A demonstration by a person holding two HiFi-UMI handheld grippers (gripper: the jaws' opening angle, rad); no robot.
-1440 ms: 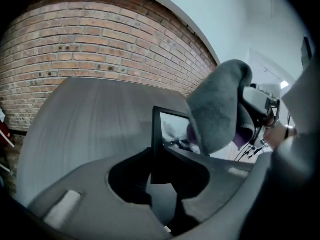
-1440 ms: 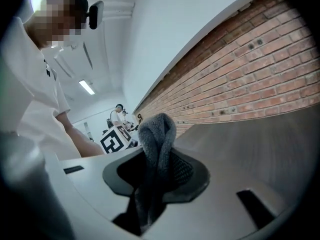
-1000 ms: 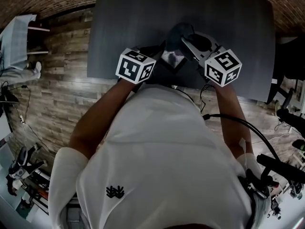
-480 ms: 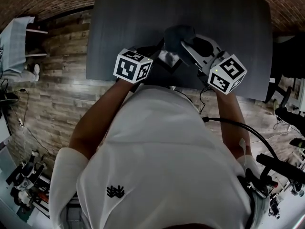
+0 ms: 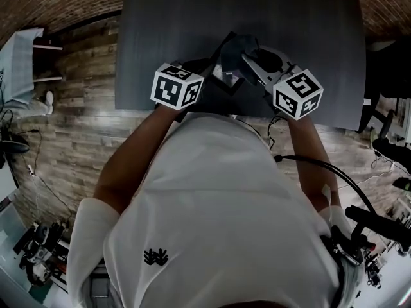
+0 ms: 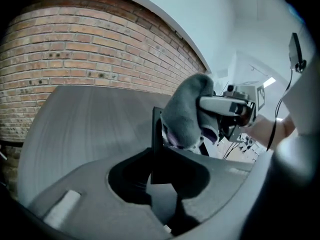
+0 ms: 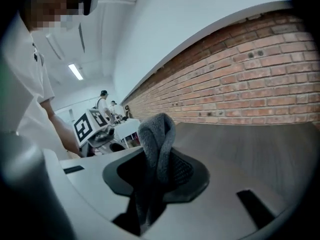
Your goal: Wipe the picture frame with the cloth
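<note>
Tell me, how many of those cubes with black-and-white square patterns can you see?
2. The left cube rides on the left gripper; the right cube rides on the right gripper. No others seem hidden.

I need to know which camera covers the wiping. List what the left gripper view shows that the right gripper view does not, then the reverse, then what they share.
Only the left gripper view: the picture frame, edge-on, clamped in the left claw, with the right claw holding the cloth against it.
Only the right gripper view: the cloth pinched between the right claw's jaws up close, the left claw's marker cube, and people far behind.
Both: the grey cloth, the dark table and the brick wall.
</note>
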